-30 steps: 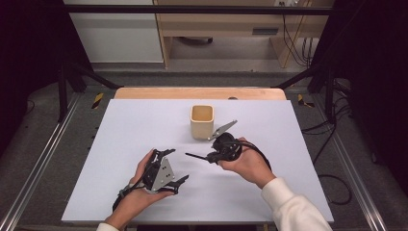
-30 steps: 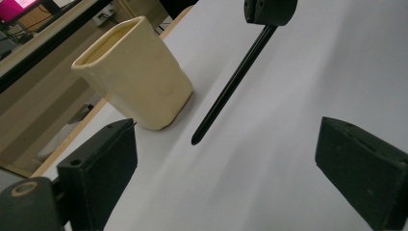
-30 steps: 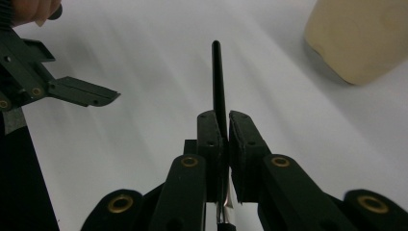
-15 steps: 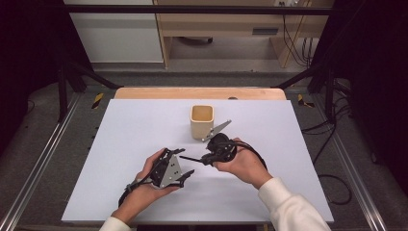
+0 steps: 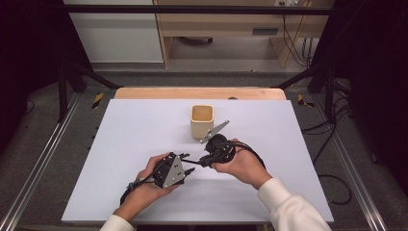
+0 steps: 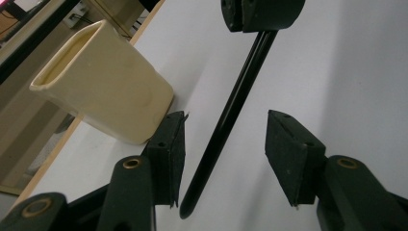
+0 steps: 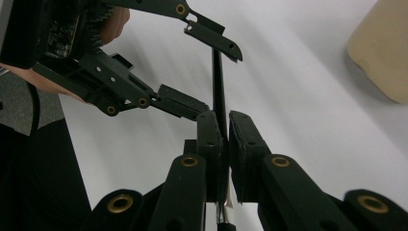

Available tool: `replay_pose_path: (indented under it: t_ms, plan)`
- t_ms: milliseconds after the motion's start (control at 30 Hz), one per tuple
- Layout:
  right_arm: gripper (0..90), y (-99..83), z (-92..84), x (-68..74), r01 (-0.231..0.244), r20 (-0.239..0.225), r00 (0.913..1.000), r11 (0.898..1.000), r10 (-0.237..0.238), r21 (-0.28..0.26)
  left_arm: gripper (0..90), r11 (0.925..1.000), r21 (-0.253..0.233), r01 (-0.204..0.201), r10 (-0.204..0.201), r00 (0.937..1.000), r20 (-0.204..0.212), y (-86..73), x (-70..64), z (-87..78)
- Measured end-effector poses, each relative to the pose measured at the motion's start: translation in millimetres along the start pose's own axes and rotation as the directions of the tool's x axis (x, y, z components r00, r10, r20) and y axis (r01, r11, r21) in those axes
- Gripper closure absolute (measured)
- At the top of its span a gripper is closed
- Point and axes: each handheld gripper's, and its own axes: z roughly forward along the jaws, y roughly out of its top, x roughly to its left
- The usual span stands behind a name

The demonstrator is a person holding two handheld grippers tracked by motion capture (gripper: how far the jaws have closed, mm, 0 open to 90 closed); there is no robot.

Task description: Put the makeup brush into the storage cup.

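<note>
1. Between the two grippers, mid-table: a thin black rod (image 6: 231,110), prob. a pen or stylus, held nearly level, its silver end (image 5: 215,131) sticking out toward the cream cup (image 5: 202,121).
2. R gripper (image 7: 225,129) is clamped tight on the rod, pads squeezing its shaft; grip looks meant to steady it for a handover.
3. L gripper (image 6: 225,159) has just been closing, jaws apart w/ the rod's free tip between them, pads not touching it yet.
4. Cup stands upright just beyond the R gripper, mouth open, likely where the rod goes or came from.
5. No brand, label or writing readable on rod, cup or grippers.
</note>
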Motion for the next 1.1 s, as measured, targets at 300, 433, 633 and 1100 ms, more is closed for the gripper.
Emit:
replay_pose_path:
  t_ms: [300,433,633,1100]
  plan:
    - [83.6,-0.3,2.5,1.2,0.009,-0.003,1.0,1.0,-0.009,0.016,55.1,0.9999,-0.002,-0.012,0.012,0.9998,0.013,2.0,-3.9,2.9]
    - [83.7,-0.3,2.9,1.3,0.009,-0.001,1.0,1.0,-0.009,0.019,56.8,0.9998,-0.001,-0.02,0.02,0.9997,0.015,1.8,-5.0,3.5]
    - [83.6,-1.2,2.3,0.6,0.009,0.0,1.0,1.0,-0.009,0.02,57.7,0.9997,0.004,-0.026,0.026,0.9996,0.011,0.0,-4.7,3.3]
    - [83.6,-1.8,2.7,1.5,0.01,-0.007,0.9999,1.0,-0.01,0.023,69.9,0.9997,0.01,-0.024,0.024,0.9995,0.02,0.8,-5.6,5.2]
